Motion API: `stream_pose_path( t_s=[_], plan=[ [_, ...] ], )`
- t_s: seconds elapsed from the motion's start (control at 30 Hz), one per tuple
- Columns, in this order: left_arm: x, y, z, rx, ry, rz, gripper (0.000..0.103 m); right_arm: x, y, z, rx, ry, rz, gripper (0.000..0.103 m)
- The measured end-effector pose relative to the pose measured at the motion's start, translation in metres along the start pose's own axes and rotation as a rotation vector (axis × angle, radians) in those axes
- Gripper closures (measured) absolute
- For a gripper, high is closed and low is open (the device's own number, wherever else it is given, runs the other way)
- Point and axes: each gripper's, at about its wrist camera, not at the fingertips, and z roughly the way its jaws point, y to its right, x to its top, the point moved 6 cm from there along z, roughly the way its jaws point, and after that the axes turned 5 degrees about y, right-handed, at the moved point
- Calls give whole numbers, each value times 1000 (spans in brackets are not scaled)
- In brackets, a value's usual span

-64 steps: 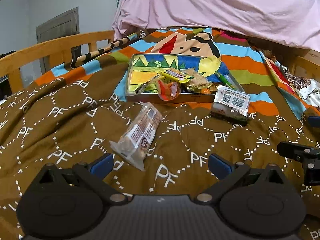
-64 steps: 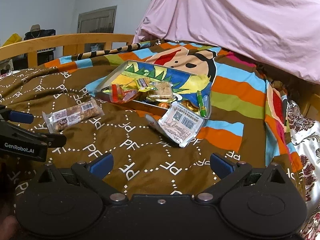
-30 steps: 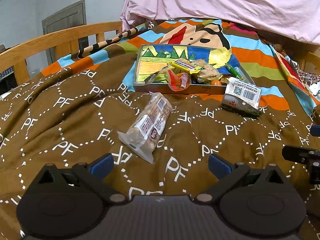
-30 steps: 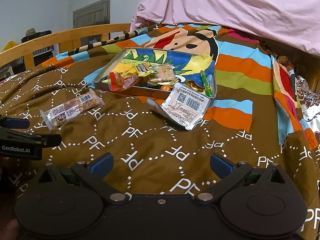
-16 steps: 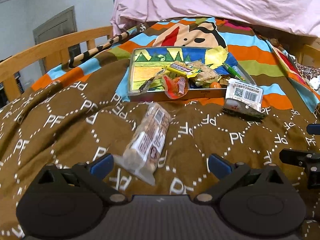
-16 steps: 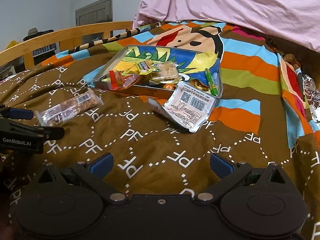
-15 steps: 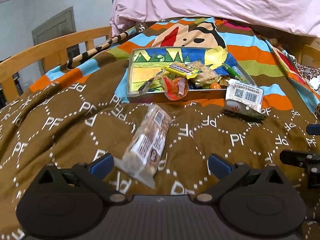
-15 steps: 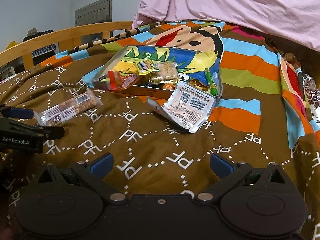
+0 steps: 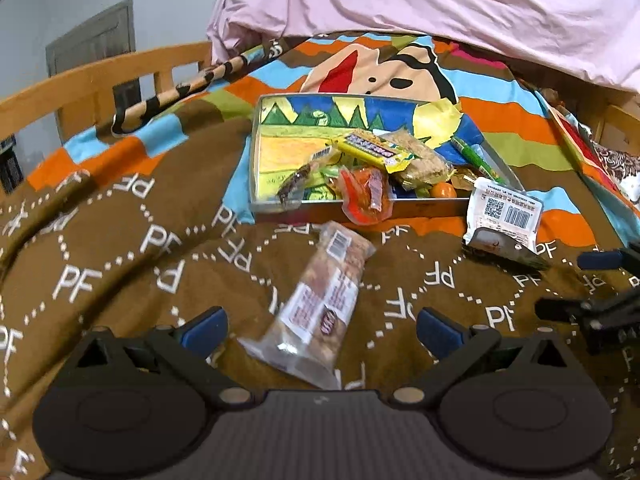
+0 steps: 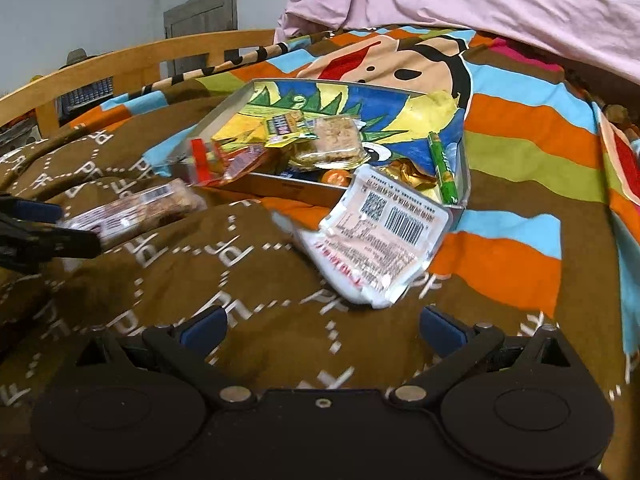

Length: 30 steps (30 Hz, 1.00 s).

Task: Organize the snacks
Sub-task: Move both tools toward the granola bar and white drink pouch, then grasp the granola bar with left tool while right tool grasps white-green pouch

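Note:
A clear-wrapped nut bar (image 9: 326, 304) lies on the brown blanket, its near end between the spread fingers of my left gripper (image 9: 320, 326), which is open. A white barcode pack (image 10: 380, 236) leans on the near right corner of the shallow metal tray (image 10: 460, 184); my right gripper (image 10: 322, 326) stands open just short of it. The tray (image 9: 256, 168) holds several snacks: a yellow bar (image 9: 374, 150), an orange pouch (image 9: 366, 196), a cracker pack (image 10: 334, 140) and a green stick (image 10: 442, 168). The nut bar (image 10: 136, 210) and the white pack (image 9: 504, 220) show in both views.
A brown "PF" blanket (image 9: 100, 272) covers the bed, with a striped cartoon blanket (image 10: 520, 140) behind the tray. A wooden bed rail (image 9: 80, 84) runs along the left. A pink sheet (image 9: 440, 0) hangs at the back. Each gripper shows at the edge of the other's view.
Both grippers have moved forward and lower. The nut bar now reaches between the left fingers, and the white pack lies much closer to the right gripper. No snack has moved.

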Motion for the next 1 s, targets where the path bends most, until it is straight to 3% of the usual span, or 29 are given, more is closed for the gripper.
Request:
stream_pose_path(
  t_s=[0.3, 0.5, 0.6, 0.8, 0.9, 1.0],
  plan=[
    [14, 6, 41, -36, -76, 124, 1, 8, 25, 41, 13, -22, -14, 1],
    [16, 1, 57, -50, -109, 92, 4, 13, 31, 60, 40, -14, -46, 1],
    [18, 2, 61, -59, -115, 103, 10, 18, 37, 70, 58, -11, -36, 1],
    [18, 10, 65, -89, -134, 121, 38, 22, 43, 77, 97, -6, -7, 1],
    [17, 12, 65, -79, -141, 106, 43, 22, 41, 75, 85, 6, -19, 9],
    [17, 10, 65, -60, -153, 69, 53, 22, 34, 71, 92, 11, -52, 19]
  ],
)
